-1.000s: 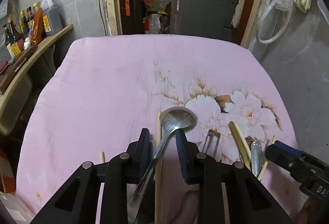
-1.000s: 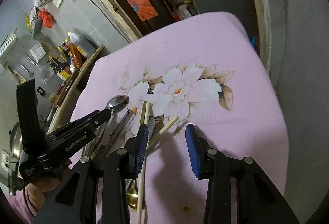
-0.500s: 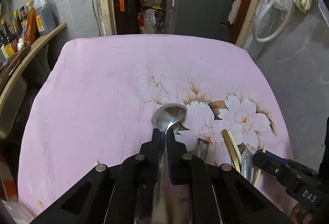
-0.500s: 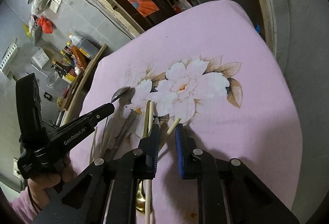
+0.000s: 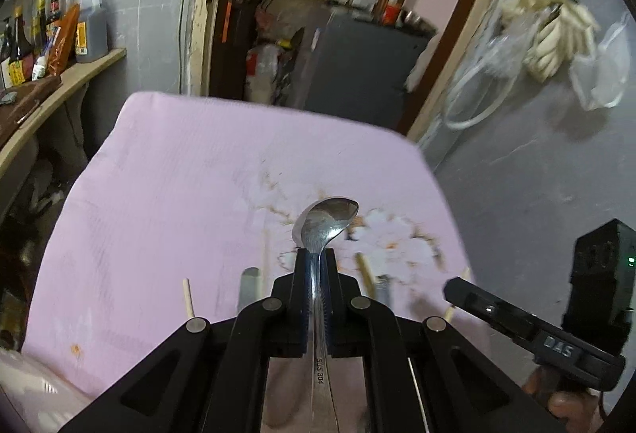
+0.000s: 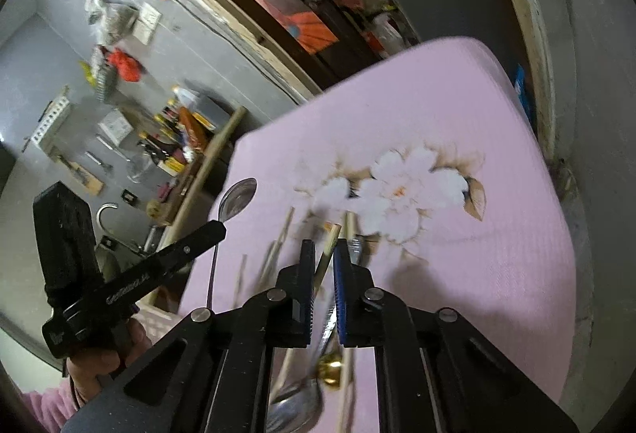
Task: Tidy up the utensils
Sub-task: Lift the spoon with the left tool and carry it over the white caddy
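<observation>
While the left gripper (image 5: pixel 316 258) clamps a steel spoon (image 5: pixel 328 218) by its handle, bowl out front above the pink cloth (image 5: pixel 167 202), the right gripper (image 6: pixel 322 254), whose jaws have just been closing, pinches a chopstick (image 6: pixel 329 246) over the loose utensils beside the cloth's white flowers (image 6: pixel 397 186).

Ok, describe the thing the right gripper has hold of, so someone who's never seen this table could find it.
On the pink flowered cloth, look at the near pile of utensils. The right gripper, jaws just closed, pinches one pale wooden chopstick. Its tip pokes up between the pads, while the other chopsticks lie flat on the cloth.
</observation>
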